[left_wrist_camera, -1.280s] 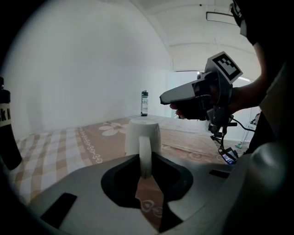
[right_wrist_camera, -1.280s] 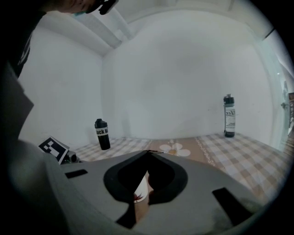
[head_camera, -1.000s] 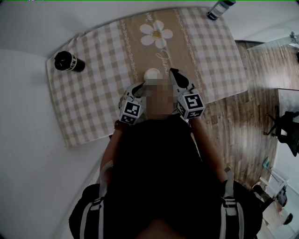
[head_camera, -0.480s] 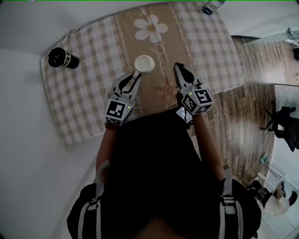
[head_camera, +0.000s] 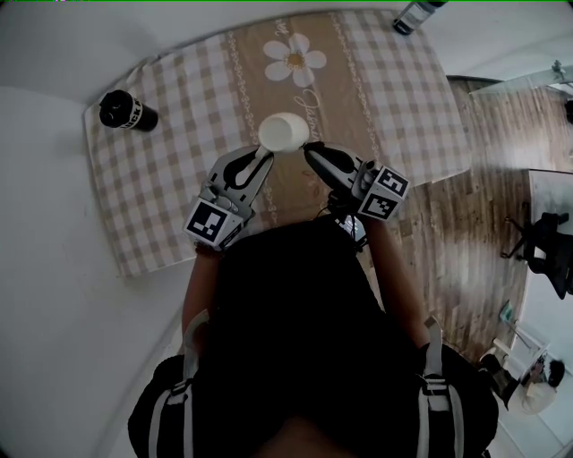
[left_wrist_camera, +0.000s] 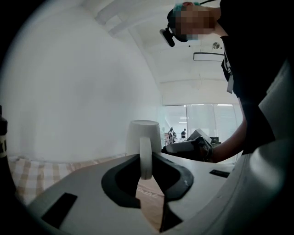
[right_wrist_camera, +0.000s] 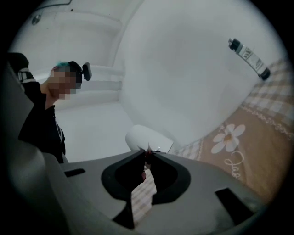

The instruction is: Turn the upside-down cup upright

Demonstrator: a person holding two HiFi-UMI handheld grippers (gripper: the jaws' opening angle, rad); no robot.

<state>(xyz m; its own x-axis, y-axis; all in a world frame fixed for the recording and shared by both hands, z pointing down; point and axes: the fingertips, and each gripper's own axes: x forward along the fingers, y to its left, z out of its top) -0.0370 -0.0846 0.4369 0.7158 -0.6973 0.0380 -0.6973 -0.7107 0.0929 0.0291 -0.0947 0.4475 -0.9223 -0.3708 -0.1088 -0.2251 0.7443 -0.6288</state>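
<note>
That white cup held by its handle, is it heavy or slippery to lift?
Probably stiff and fairly light: the left gripper carries the cup by its handle. Its smooth white surface looks slippery, so it might swing in that narrow grip. It looks ceramic, so it would likely chip if dropped.

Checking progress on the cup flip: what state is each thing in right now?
left gripper: shut on the handle of the white cup.
right gripper: jaws have just been opening, narrow gap, nothing between them, tips beside the cup.
white cup: upside down, held by its handle.
black flask: upright on the checked cloth.
dark bottle: standing at the cloth's far corner.
</note>
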